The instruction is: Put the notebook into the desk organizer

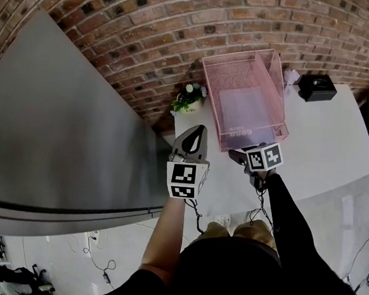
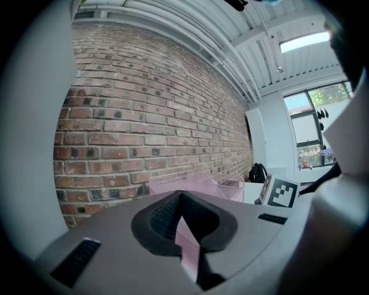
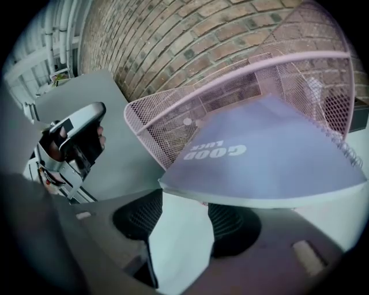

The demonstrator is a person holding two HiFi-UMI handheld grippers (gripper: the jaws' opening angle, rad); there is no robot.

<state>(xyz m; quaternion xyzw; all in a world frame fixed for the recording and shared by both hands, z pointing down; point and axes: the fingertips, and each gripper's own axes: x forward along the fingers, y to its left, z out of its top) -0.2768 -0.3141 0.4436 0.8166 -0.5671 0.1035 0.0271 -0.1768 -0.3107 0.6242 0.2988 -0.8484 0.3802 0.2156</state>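
Head view: a pink mesh desk organizer stands on the white tabletop against a brick wall. The lavender notebook lies flat inside it. The left claw hangs over the tabletop's near left corner. The right claw sits just before the organizer's open front. A small potted plant stands left of the organizer, and a black box stands to its right.

Left gripper view: the left claw has its tips closed together on nothing, with the organizer beyond.

Right gripper view: the right claw has its jaws parted, with bare tabletop in the gap. The notebook has its near edge lying across above the tips, perhaps touching them; I cannot tell. The rest of it lies inside the organizer.
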